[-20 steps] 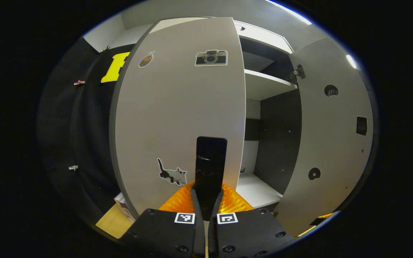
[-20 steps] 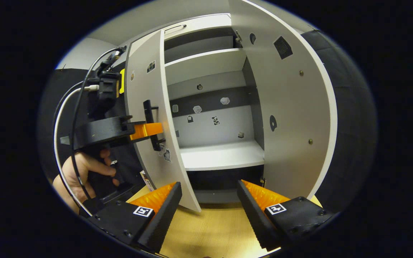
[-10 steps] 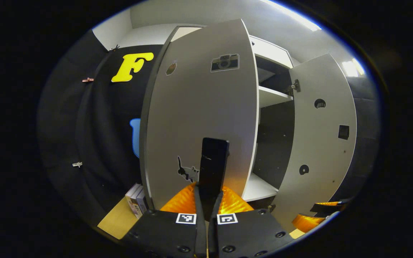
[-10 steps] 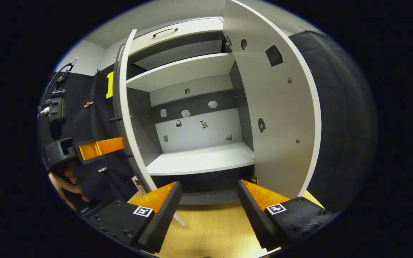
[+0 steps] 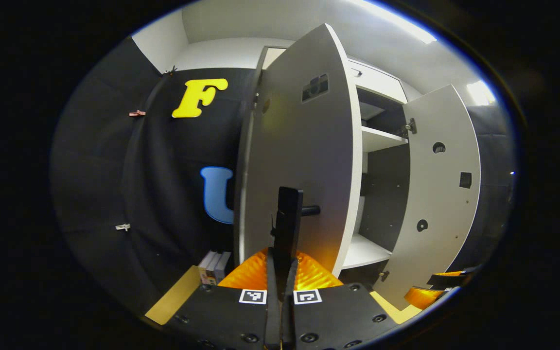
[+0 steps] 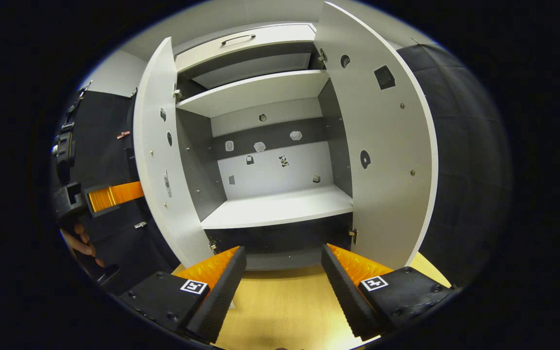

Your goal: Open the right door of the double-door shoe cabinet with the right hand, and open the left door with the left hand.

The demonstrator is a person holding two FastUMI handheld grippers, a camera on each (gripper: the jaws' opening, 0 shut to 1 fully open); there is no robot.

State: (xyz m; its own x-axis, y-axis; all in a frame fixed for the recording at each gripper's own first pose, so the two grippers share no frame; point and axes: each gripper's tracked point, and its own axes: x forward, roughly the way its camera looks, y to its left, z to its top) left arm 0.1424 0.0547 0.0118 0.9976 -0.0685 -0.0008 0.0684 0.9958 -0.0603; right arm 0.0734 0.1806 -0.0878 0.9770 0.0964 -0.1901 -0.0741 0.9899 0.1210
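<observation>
Left gripper view: left gripper (image 5: pixel 282 265) jaws pinched on the black bar handle (image 5: pixel 287 228) of the shoe cabinet's left door (image 5: pixel 304 165), both fingers pressing its sides. Handle stands upright, held off the door face by a short post. Door swung well out from the cabinet, seen nearly edge-on; camera sticker (image 5: pixel 315 87) near its top. Right door (image 5: pixel 443 194) also wide open, inner face toward the cam, w/ hinge cups and a dark square patch on it. Between the doors, cabinet interior w/ white shelves (image 5: pixel 379 138). A few books or boxes (image 5: pixel 212 266) stand on the wooden floor just left of the left door's bottom. Right gripper's tips peek in at lower right, below the right door.

Right gripper view: right gripper (image 6: pixel 284 272) jaws spread wide, pinching nothing, hovering in front of the cabinet's open middle, apart from both doors. Shoe cabinet (image 6: pixel 270 146) fully open: left door (image 6: pixel 156 155) swung out to the left, right door (image 6: pixel 382 146) out to the right. Inside, an upper shelf (image 6: pixel 255 90) and a lower shelf (image 6: pixel 280 206); small stickers on the back panel (image 6: pixel 270 165). Drawer front w/ handle (image 6: pixel 238 39) above the opening. Left of the left door, the left gripper (image 6: pixel 107 194) reaches behind the door; a person's fingers (image 6: pixel 78 240) visible below it. Wooden floor (image 6: pixel 280 311) under the cabinet front.
</observation>
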